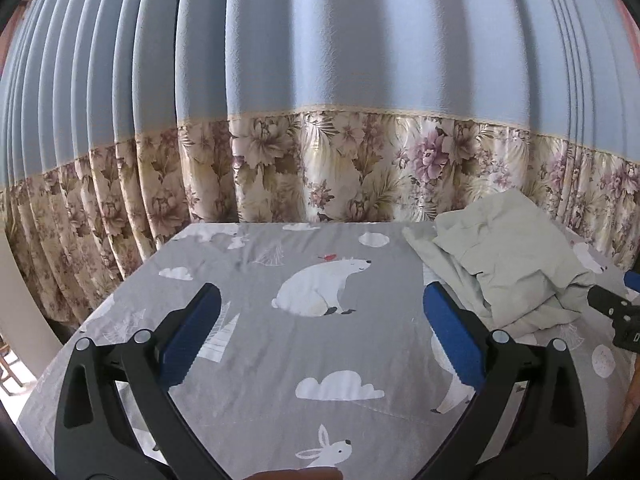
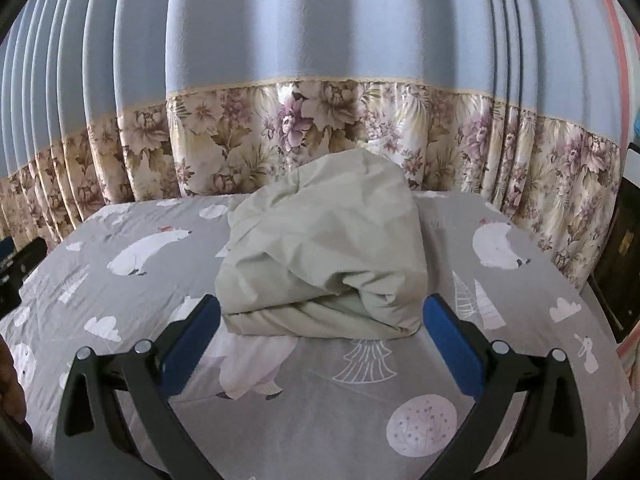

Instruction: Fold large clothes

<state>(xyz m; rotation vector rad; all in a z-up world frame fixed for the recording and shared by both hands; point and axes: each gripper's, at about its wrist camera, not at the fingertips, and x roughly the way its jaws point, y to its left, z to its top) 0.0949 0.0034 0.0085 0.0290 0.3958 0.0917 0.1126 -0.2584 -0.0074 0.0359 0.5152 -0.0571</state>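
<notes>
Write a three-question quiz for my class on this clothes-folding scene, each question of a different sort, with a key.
1. True or false: the right claw is shut on the pale green garment.
2. Multiple choice: what does the garment lie on? A) a bare wooden table B) a grey sheet printed with polar bears C) a blue carpet
3. Fill in: in the left wrist view, the garment lies to the ____ of the left claw.

Key
1. False: both claws are open and hold nothing.
2. B.
3. Right; it is a crumpled heap near the floral curtain, not yet spread out.
</notes>
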